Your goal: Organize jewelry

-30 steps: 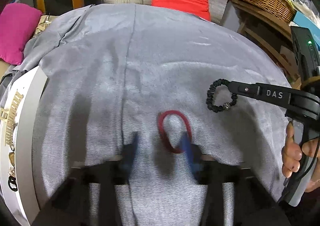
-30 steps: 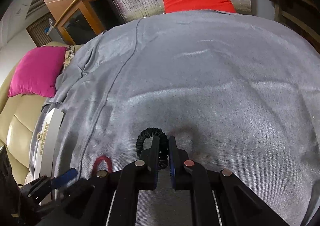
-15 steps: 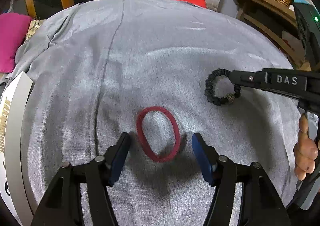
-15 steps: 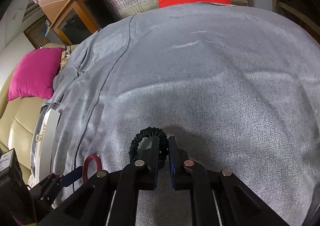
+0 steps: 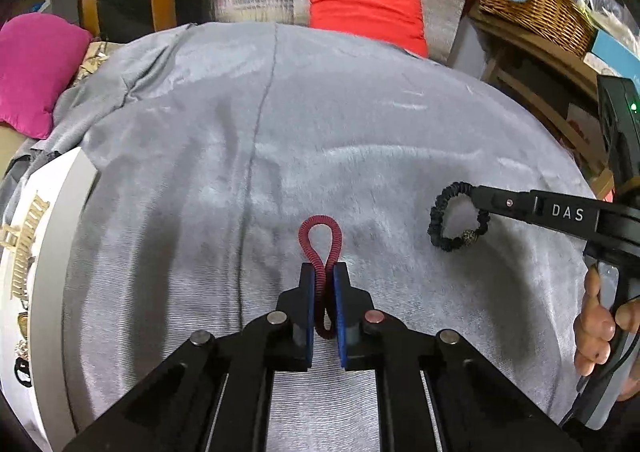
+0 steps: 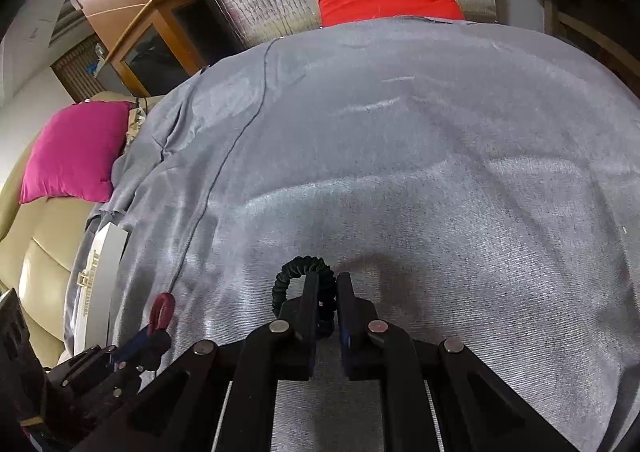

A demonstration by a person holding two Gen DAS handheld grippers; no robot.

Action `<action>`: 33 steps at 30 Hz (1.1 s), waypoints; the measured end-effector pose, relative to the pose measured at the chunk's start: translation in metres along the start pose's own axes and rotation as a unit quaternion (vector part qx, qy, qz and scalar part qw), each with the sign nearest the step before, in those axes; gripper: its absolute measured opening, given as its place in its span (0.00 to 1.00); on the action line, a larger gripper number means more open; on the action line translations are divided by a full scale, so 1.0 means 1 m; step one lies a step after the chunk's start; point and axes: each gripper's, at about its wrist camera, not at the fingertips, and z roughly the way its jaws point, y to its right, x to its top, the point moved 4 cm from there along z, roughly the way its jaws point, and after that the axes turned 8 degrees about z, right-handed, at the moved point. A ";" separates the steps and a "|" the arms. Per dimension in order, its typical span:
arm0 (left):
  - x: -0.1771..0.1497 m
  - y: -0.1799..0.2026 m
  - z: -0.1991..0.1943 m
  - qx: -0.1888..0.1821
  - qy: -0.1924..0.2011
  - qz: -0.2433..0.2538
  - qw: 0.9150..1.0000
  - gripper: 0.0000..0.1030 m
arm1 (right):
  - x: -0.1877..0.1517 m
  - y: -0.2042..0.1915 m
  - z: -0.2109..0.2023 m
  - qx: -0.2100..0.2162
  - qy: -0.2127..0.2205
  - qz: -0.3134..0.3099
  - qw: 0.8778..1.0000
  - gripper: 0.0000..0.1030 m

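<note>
Two bands were in hand at once, one per gripper. The left gripper (image 5: 324, 272) had its blue-padded fingers (image 5: 307, 292) clamped on the dark red ribbed elastic bracelet (image 5: 320, 240), pinching it flat at the middle so the far end stood out as a narrow loop past the tips. The right gripper (image 6: 323, 284) was closed on one side of the black braided cord bracelet (image 6: 298, 272), the rest of the ring hanging free to its left; in the left wrist view the same bracelet (image 5: 456, 220) dangled from the fingertips with a small metallic bead at its lowest point. Whether either band was lifted off the fabric could not be told.

Both sat over the near middle of the grey cloth-covered table (image 5: 360, 132). The white tray (image 5: 60, 212) lay at the table's left edge, holding a gold link watch band (image 5: 26, 248) and smaller pieces too blurred to name. Likely both bands were bound for it.

Open cloth ran unobstructed from the left gripper to the tray. The right gripper would have to cross behind or after the left one. A pink cushion (image 6: 76, 148) lay beyond the left edge.
</note>
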 end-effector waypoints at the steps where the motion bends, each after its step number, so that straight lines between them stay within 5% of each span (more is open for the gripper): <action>1: 0.000 -0.003 -0.002 0.003 0.002 -0.001 1.000 0.09 | 0.000 -0.002 -0.001 0.002 0.002 -0.002 1.000 0.09; 33: -0.024 -0.083 -0.051 0.088 0.022 -0.052 0.994 0.09 | -0.030 -0.100 -0.002 0.050 0.014 -0.070 0.996 0.09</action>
